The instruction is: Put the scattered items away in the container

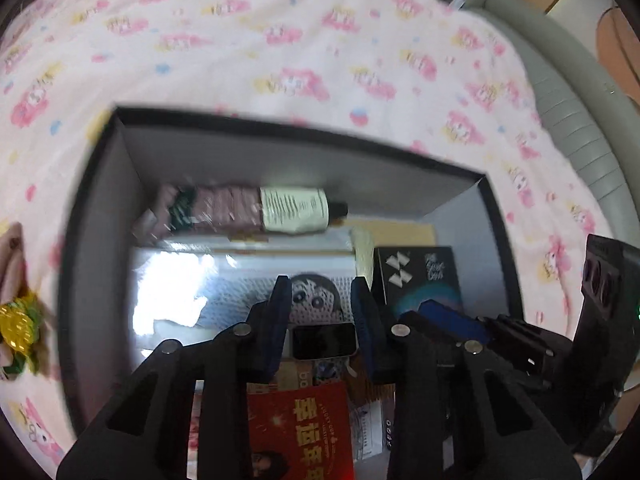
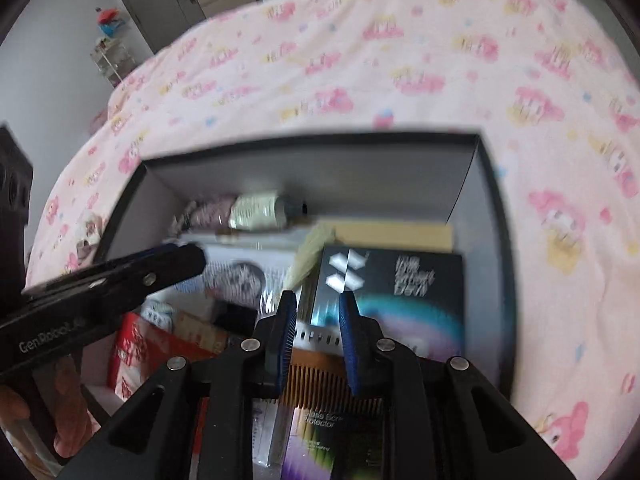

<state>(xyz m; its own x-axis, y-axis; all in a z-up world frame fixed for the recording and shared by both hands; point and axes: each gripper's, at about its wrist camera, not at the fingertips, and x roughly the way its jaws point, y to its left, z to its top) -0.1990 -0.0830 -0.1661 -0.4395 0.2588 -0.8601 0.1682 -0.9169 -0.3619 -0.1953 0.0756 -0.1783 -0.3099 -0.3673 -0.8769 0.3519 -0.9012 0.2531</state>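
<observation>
Mostly done, by the look of it: the box (image 1: 100, 216) on the pink bedsheet (image 1: 280, 40) already holds a bottle (image 1: 294, 210) along the far wall at 12 o'clock, a black carton (image 2: 396, 280) at 2 o'clock, a cartoon-face packet (image 1: 316, 296) in the middle, a red packet (image 1: 300, 428) at 6 o'clock and a screen-protector pack (image 2: 320, 440). Left gripper (image 1: 322, 296) hangs over the box centre, jaws partly open; a small dark phone-like slab (image 1: 324, 340) shows between its fingers, but contact can't be confirmed, could just be lying below. Right gripper (image 2: 318, 304) is narrower, over a wooden comb (image 2: 316, 380); pads don't visibly press it, so I read it as empty. Still outside: a yellow-green wrapped thing (image 1: 18, 324) on the sheet at 9 o'clock in the left view, probably the last stray. Obstacles: both grippers crowd the same box opening, left one crossing the right view at 9 o'clock; grey padded bed edge (image 1: 560, 92) at 2 o'clock, well clear. Frames are blurred.
</observation>
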